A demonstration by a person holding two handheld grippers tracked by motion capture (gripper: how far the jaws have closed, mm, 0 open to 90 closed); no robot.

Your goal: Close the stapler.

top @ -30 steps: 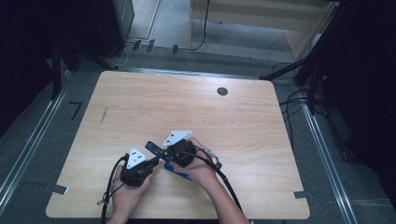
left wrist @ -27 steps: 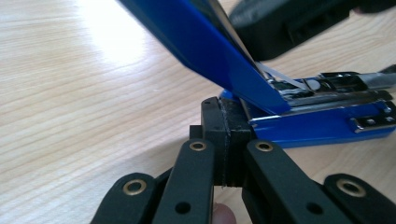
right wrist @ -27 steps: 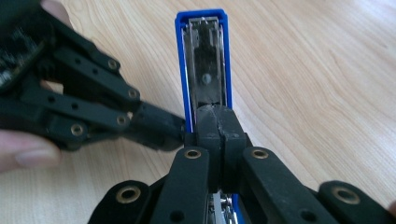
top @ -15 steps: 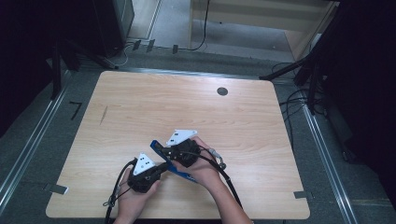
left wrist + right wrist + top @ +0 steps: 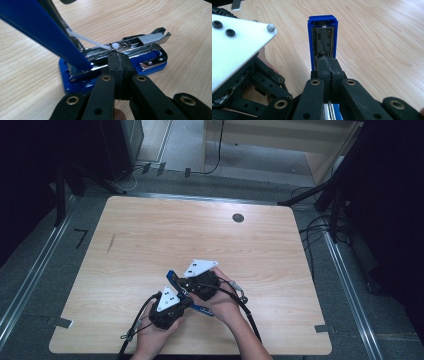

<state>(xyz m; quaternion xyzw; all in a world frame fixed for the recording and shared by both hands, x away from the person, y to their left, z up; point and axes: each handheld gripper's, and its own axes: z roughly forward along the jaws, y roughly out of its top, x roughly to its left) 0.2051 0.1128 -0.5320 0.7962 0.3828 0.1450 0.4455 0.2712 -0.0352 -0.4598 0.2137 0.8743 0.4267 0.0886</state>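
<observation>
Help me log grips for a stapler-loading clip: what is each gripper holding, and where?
The right gripper pinches the blue stapler's raised lid; the left gripper, shut, presses on its metal magazine.

High view sat above table's [image 5: 150, 235] near edge, faced forward and down, far off; hands low at 6 o'clock. Left gripper view rode left gripper [image 5: 119, 65], looked along closed jaws, very close on blue stapler [image 5: 82, 82] base. Right gripper view rode right gripper [image 5: 328, 65], close on stapler's raised top, left gripper's grey plate [image 5: 234, 47] at 9 o'clock. All three shared stapler, wood tabletop.
</observation>
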